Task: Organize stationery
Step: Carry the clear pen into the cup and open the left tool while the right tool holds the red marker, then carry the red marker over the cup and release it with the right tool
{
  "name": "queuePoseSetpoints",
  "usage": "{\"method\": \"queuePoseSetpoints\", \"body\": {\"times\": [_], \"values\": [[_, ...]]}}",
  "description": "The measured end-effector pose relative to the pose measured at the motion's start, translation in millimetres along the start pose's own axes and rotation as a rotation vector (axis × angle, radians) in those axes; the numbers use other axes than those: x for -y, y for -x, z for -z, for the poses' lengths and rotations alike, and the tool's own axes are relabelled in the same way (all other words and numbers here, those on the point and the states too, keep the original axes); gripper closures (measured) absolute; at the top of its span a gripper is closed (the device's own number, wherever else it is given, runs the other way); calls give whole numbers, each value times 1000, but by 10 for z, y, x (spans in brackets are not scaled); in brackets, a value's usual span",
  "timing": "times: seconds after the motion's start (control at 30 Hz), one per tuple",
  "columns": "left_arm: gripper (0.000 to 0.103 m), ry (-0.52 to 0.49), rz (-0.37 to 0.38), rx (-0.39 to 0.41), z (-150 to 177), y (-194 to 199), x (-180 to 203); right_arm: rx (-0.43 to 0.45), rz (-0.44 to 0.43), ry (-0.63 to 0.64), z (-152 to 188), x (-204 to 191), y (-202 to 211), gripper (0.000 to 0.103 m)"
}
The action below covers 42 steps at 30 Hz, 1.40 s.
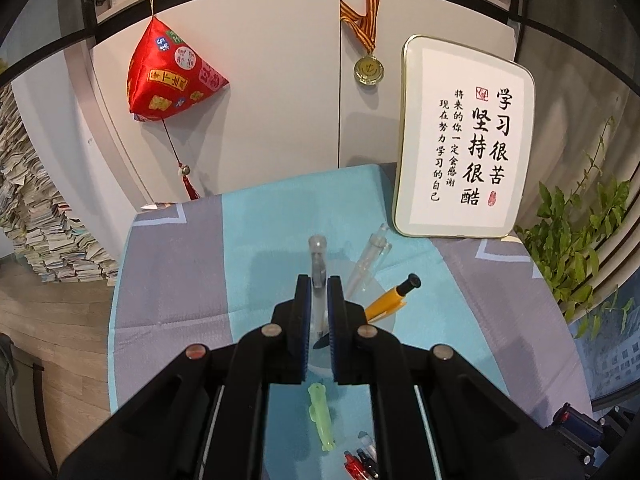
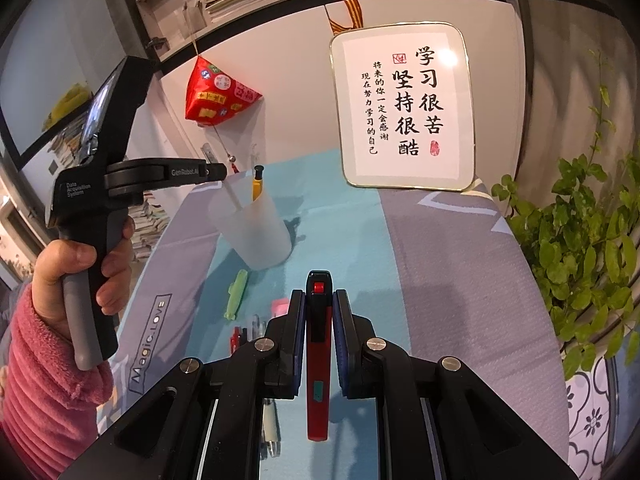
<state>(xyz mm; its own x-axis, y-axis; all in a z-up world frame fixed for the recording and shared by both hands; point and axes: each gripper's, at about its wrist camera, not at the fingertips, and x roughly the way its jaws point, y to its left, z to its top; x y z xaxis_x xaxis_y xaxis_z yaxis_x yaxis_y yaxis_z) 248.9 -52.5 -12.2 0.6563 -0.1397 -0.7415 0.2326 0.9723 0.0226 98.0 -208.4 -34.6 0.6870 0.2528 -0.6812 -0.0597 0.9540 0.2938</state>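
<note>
Clear pen (image 1: 319, 276), held over frosted cup (image 2: 256, 232).
Left claw (image 1: 319, 292) clamped on the pen above the cup, which holds a yellow pen (image 1: 390, 298). Right claw (image 2: 319, 308) grips a red utility knife (image 2: 319, 356) above the surface (image 2: 440, 280).

Even, fairly bright indoor light fills both fisheye views, with soft shadows on the tablecloth (image 1: 180, 280). Glare spots the framed calligraphy sign (image 2: 404, 108). Edges bow strongly and darken into black corners
</note>
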Motion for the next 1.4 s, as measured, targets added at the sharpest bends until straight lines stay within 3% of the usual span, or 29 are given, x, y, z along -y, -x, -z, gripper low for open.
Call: {"method": "queuePoseSetpoints", "body": {"times": [0.23,0.4,0.9,1.1,1.4], "values": [[93,14,1,28,64,164,-91,7,4,4,-15,-23,20,89],[78,29,-10,73,163,368,-205,8,1,18,-29,-100,24,89],[71,61,-25,174,832,956,-467,33,-2,103,-183,-509,57,89],[71,84,-23,167,1066,1033,-563,91,-8,154,-401,-774,116,89],[71,115,-24,150,1386,1079,-773,179,9,127,-861,-1053,30,89]]}}
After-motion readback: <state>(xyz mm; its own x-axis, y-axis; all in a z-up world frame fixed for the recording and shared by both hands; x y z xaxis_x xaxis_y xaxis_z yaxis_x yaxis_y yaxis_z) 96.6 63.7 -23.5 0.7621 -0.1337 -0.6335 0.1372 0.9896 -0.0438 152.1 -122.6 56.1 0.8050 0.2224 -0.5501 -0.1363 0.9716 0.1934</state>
